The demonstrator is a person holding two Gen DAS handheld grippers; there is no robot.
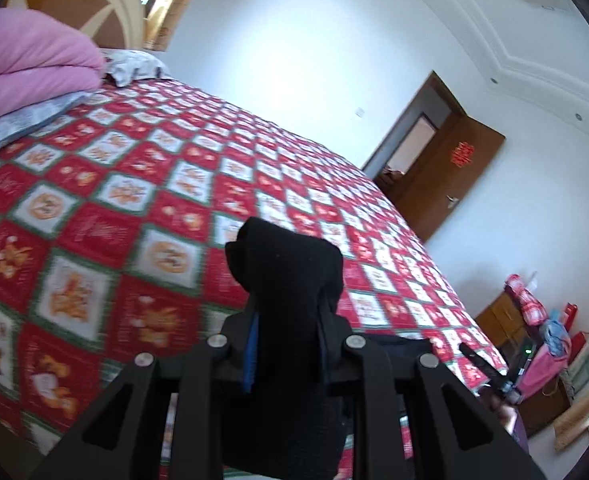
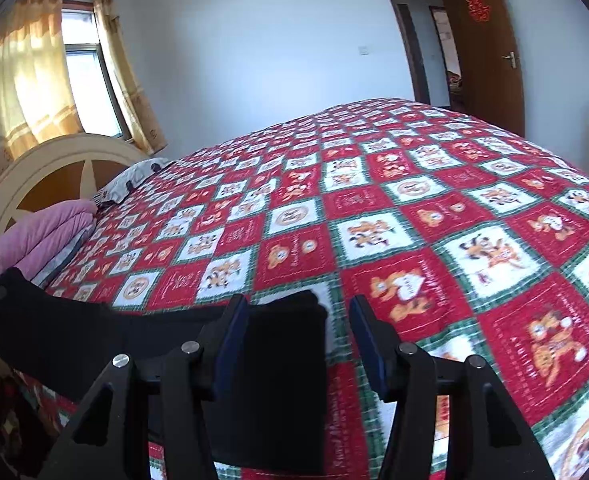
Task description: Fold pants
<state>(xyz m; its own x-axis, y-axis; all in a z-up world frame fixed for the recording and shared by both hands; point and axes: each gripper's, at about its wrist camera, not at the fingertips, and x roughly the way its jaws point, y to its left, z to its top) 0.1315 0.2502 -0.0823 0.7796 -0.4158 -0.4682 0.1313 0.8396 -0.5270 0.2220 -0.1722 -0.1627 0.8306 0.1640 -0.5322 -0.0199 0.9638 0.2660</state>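
Already left gripper (image 1: pixel 290 320) clamps pants (image 1: pixel 286 276) edge.

A bunched fold of black fabric pants (image 1: pixel 284 280) is clamped between the jaws of the left gripper (image 1: pixel 288 328), raised above a red-and-white checked patchwork quilt (image 1: pixel 134 184).

Black pants (image 1: pixel 290 320) hide the left hand-held gripper's (image 1: pixel 290 344) pads.
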